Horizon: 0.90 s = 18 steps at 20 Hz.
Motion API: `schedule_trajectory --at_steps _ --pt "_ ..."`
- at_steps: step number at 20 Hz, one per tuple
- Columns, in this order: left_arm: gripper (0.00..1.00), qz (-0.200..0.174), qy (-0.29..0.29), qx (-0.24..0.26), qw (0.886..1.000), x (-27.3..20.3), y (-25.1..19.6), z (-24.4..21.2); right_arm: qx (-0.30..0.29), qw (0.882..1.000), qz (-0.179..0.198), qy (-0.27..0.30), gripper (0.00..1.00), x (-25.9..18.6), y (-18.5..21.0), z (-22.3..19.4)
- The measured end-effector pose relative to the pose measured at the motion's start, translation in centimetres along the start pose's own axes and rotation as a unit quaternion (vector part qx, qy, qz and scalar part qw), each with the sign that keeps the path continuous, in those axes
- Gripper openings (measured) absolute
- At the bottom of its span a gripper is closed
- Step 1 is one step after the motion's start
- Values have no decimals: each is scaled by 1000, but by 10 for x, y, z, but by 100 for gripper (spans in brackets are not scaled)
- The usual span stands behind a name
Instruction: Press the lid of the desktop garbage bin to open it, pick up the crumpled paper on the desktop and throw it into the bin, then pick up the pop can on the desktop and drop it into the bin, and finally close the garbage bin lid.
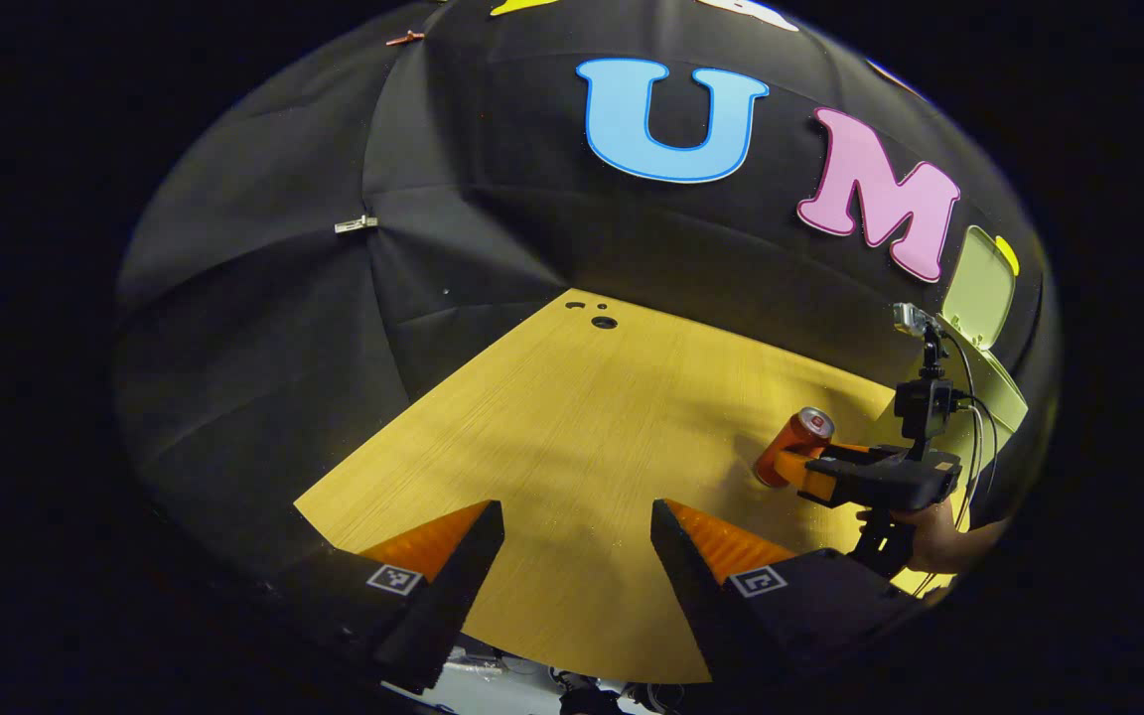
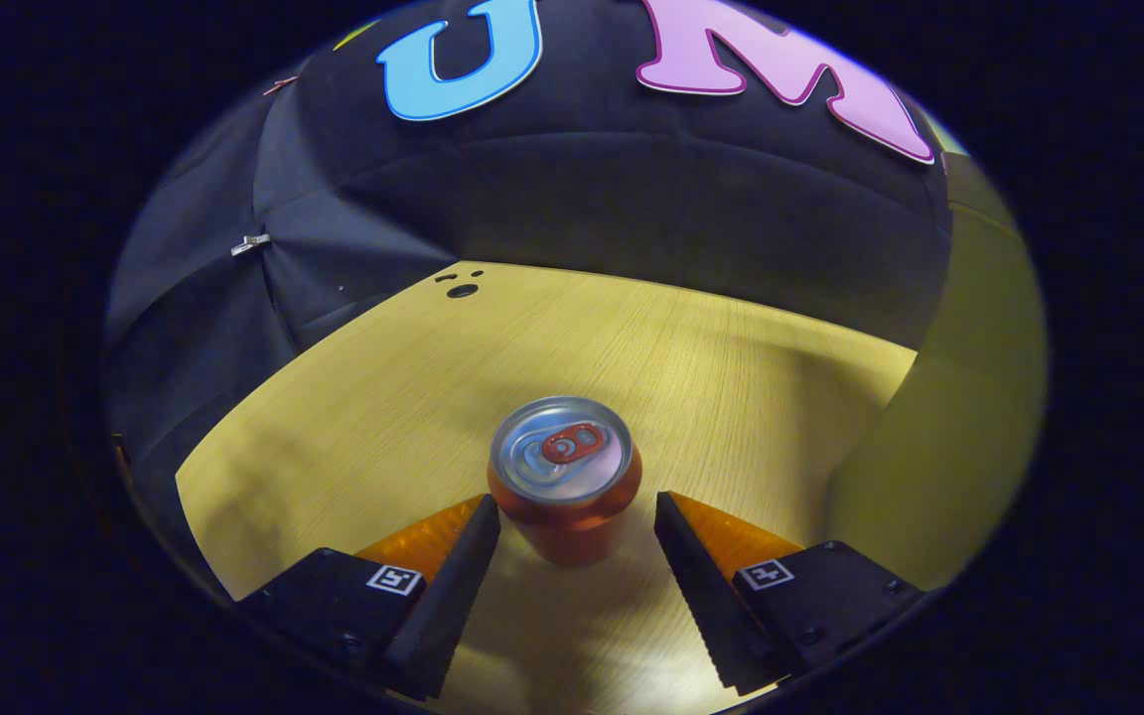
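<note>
**A:** ok so where's everything sitting right now?

**B:** The pop can [image 2: 565, 477] is standing upright on the wooden table [image 2: 354, 397], well in from the edges, and the right gripper [image 2: 577, 526] is straddling it. Its fingers are spread wide, one on each side of the can, and I'm seeing gaps on both sides, so nothing is pinching yet.

**A:** and from the other side?

**B:** In the left gripper view the same pop can [image 1: 792, 447] is showing toward the table's right edge, with the right gripper [image 1: 798, 475] reaching around it and a hand [image 1: 929, 536] holding the handle. The garbage bin [image 1: 1004, 392] is sitting just behind that, at the table's far right corner, with its lid [image 1: 979, 286] tipped up and open.

**A:** left one doing anything?

**B:** The left gripper [image 1: 577, 526] is hanging over bare table [image 1: 572, 417] near the front edge, fingers wide apart, holding nothing.

**A:** the paper?

**B:** Can't tell from these shots.
</note>
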<state>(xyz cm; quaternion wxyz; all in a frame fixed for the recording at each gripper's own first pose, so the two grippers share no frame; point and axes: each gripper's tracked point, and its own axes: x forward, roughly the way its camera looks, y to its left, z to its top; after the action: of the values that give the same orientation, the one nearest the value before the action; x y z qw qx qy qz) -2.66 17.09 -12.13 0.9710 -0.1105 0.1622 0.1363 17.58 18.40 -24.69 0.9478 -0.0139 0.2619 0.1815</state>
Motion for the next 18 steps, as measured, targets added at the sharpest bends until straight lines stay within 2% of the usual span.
schedule_trajectory --at_steps 9,12,18 --pt "96 1 12 -10 1000 9 -6 -3 -12 1000 -5 -11 99 22 1 14" --pt "96 0 14 -10 1000 9 -6 -3 -9 1000 -3 -9 84 24 1 16" --pt "96 -5 8 -14 1000 7 -12 -2 -14 1000 10 -15 84 2 5 26"
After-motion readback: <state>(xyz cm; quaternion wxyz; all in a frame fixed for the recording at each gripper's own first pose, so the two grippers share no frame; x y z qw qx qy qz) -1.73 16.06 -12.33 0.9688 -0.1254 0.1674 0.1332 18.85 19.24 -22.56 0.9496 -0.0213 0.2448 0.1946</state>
